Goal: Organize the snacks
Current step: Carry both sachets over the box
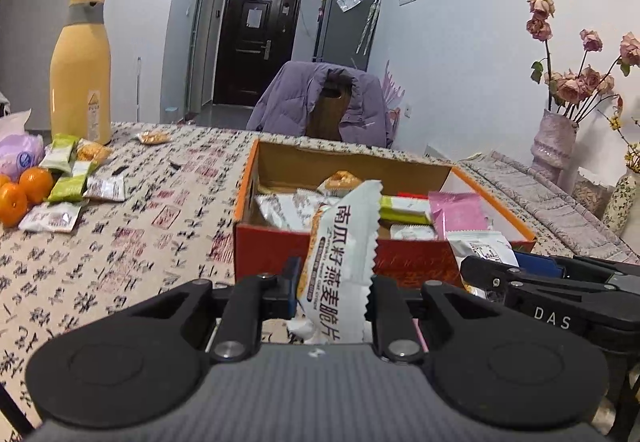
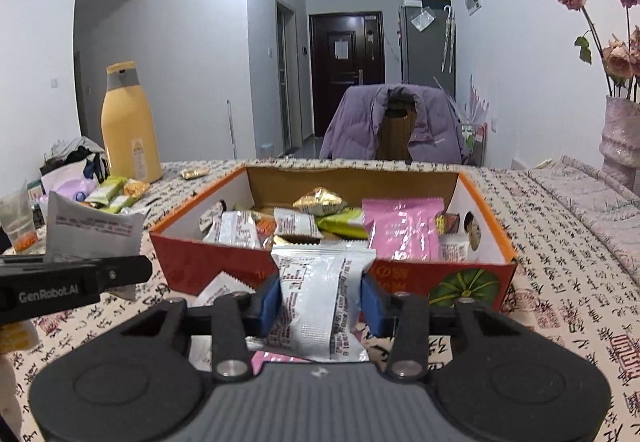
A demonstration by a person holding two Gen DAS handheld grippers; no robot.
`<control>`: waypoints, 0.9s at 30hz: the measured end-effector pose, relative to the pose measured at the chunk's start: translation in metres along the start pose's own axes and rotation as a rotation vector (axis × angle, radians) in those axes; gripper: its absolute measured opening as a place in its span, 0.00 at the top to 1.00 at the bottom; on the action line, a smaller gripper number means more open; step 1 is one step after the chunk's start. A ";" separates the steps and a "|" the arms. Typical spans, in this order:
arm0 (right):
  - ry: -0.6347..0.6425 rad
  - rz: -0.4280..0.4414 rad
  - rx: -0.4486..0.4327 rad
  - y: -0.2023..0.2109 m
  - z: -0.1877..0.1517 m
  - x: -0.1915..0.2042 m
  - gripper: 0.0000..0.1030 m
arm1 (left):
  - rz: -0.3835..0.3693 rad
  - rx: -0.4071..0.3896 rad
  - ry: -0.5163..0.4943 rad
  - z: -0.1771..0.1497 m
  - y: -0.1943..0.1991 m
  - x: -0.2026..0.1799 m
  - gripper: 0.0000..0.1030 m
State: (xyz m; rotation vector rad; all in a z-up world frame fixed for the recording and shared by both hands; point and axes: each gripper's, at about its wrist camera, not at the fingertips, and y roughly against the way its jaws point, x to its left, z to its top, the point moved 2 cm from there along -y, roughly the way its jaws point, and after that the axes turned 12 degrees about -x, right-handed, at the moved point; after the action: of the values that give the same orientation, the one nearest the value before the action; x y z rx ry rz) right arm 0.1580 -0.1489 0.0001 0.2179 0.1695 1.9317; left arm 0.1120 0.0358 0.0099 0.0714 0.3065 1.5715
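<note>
An open red and orange cardboard box (image 2: 200, 266) sits on the calligraphy-print tablecloth, with several wrapped snacks inside, among them a pink packet (image 2: 402, 230). My left gripper (image 1: 334, 282) is shut on a white oat-crisp packet (image 1: 344, 238) that stands upright just before the box's near wall (image 1: 400, 262). My right gripper (image 2: 320, 300) is shut on a silvery white snack packet (image 2: 316, 290), its blue pads pressing both sides, close to the box's front. More packets lie on the cloth under it. The two grippers are side by side.
At the left stand a tall yellow bottle (image 1: 80, 74), oranges (image 1: 24, 194) and several loose snack packets (image 1: 76, 178). A vase of dried roses (image 1: 554, 138) is at the right. A chair draped with a purple jacket (image 1: 320, 102) stands behind the table's far edge.
</note>
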 end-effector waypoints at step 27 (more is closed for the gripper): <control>-0.005 -0.036 -0.091 -0.078 0.054 -0.047 0.59 | -0.013 -0.083 -0.061 0.063 -0.090 -0.035 0.83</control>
State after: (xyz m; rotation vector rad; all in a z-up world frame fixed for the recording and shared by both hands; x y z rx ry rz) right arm 0.2576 -0.1637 0.0324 0.1582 0.0820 1.8976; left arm 0.2149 0.0100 0.0539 0.0528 0.1929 1.5644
